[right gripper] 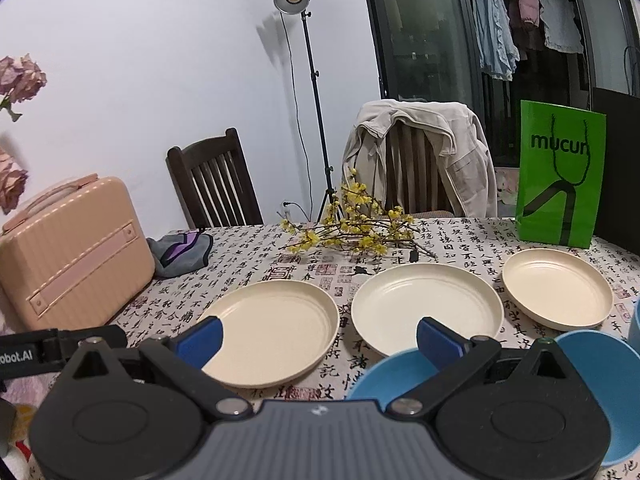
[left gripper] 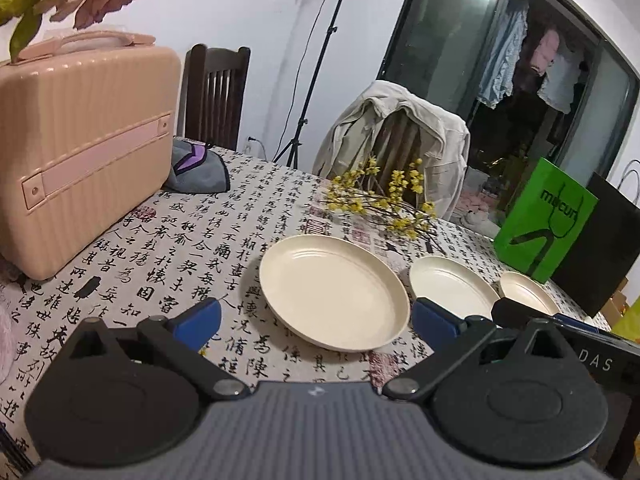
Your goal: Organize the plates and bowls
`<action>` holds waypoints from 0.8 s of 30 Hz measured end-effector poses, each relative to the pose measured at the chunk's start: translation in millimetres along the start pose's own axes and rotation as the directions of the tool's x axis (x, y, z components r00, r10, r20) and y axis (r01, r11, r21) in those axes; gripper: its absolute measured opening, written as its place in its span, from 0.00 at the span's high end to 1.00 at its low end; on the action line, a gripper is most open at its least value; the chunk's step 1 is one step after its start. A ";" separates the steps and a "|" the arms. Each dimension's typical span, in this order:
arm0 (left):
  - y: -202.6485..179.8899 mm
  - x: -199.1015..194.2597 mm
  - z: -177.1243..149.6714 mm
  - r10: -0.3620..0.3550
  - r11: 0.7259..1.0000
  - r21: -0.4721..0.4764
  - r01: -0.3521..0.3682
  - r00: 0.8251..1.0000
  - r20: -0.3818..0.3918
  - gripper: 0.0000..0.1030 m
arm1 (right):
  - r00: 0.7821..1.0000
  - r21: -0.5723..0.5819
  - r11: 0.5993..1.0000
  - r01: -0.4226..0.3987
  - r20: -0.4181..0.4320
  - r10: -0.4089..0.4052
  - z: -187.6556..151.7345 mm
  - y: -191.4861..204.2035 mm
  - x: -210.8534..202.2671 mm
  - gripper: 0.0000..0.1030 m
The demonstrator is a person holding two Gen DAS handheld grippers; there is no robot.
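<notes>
My right gripper's black linkage covers the near part of the round blue bowl (right gripper: 394, 374) and much of a second blue bowl (right gripper: 596, 380) beside it. A third pale blue vessel (right gripper: 635, 322) is cut by the right edge; I cannot tell its shape. In my left view, the smallest cream plate (left gripper: 524, 292) is half hidden behind a black arm.

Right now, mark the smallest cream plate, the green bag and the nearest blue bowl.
smallest cream plate (right gripper: 556, 286): right wrist view, on its inner base.
green bag (right gripper: 560, 176): right wrist view, on its front face.
nearest blue bowl (right gripper: 394, 374): right wrist view, on its inner wall.
</notes>
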State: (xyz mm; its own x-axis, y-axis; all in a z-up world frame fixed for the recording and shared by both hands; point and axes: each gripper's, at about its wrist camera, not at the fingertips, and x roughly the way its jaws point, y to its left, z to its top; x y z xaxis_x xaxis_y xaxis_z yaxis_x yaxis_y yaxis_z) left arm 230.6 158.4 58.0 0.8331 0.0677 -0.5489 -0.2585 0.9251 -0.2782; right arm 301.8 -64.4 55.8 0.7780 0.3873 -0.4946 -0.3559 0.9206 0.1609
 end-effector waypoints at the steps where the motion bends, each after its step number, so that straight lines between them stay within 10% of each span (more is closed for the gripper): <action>1: 2.4 3.9 2.6 0.005 1.000 -0.005 -0.005 1.000 -0.005 0.00 | 1.000 0.003 1.000 0.001 -0.004 -0.001 1.3 1.1 4.4 0.00; 24: 41.9 88.8 56.0 0.109 0.979 -0.168 -0.112 0.994 -0.030 0.00 | 0.994 0.096 0.992 0.083 -0.085 -0.075 16.6 20.6 95.5 0.00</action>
State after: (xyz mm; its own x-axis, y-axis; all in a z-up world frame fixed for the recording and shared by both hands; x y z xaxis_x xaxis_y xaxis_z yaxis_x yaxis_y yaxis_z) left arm 321.1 224.1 41.8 0.7853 0.1566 -0.5990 -0.4288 0.8355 -0.3436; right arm 377.4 -7.5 26.1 0.7561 0.3111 -0.5758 -0.2385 0.9503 0.2003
